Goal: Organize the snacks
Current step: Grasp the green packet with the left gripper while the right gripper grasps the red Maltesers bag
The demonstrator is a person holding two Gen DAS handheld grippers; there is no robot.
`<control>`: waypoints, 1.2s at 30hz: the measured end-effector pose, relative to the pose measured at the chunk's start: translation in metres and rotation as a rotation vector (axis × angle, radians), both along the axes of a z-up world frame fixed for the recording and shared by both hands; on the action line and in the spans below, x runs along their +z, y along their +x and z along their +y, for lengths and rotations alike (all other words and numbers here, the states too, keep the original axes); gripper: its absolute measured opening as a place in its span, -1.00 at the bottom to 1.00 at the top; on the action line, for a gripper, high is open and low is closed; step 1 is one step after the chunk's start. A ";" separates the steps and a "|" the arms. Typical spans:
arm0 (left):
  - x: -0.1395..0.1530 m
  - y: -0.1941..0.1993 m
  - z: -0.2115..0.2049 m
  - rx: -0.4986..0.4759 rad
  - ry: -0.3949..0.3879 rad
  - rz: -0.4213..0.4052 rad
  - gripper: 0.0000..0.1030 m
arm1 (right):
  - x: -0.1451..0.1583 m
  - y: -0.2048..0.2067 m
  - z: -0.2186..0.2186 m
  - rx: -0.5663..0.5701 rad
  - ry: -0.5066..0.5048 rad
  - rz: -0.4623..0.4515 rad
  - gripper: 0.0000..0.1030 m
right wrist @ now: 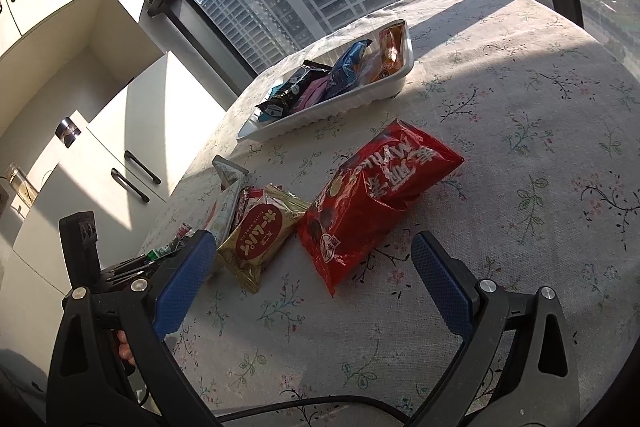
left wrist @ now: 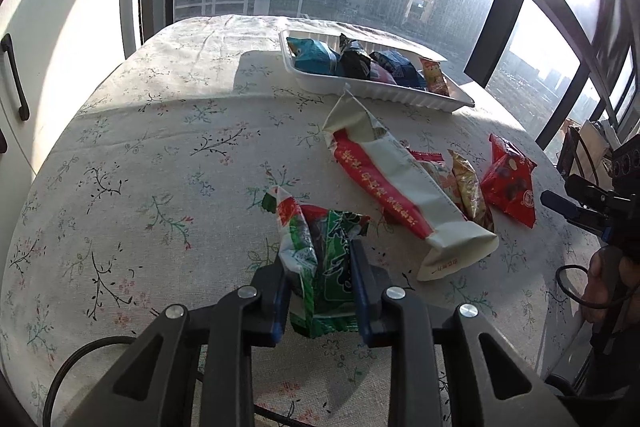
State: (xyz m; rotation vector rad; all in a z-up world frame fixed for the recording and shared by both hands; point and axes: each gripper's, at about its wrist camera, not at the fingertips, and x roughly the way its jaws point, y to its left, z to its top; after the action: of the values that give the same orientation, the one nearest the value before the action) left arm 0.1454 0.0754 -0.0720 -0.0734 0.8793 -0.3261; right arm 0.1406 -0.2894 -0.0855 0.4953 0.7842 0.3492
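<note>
My left gripper (left wrist: 320, 275) is shut on a green and white snack packet (left wrist: 320, 259), low over the floral tablecloth. A white tray (left wrist: 384, 93) with several packets stands at the far side; it also shows in the right wrist view (right wrist: 360, 99). A long white and red packet (left wrist: 400, 195), a gold packet (left wrist: 468, 187) and a red packet (left wrist: 508, 183) lie right of my left gripper. My right gripper (right wrist: 308, 263) is open and empty, just in front of the red packet (right wrist: 372, 203) and gold packet (right wrist: 260, 239).
The round table (right wrist: 520, 107) stands by large windows. White cabinets (right wrist: 100, 147) with black handles stand to the left. The right gripper shows at the right edge of the left wrist view (left wrist: 592, 203). A cable (right wrist: 312, 407) trails near the table's front edge.
</note>
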 end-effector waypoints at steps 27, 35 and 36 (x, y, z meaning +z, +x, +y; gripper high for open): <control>-0.007 -0.002 0.011 -0.018 -0.080 0.014 -0.46 | -0.017 0.086 0.067 0.006 -0.515 0.114 0.33; -0.006 -0.005 0.012 -0.017 -0.087 0.010 -0.46 | -0.014 0.073 0.060 0.005 -0.493 0.096 -0.28; -0.005 -0.005 0.012 -0.017 -0.089 0.009 -0.46 | -0.014 0.072 0.059 0.005 -0.480 0.095 -0.31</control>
State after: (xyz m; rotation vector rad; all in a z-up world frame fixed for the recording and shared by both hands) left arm 0.1404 0.0879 -0.0770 -0.1497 0.8742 -0.3809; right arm 0.2124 -0.2304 -0.0993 0.0595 0.9267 0.1330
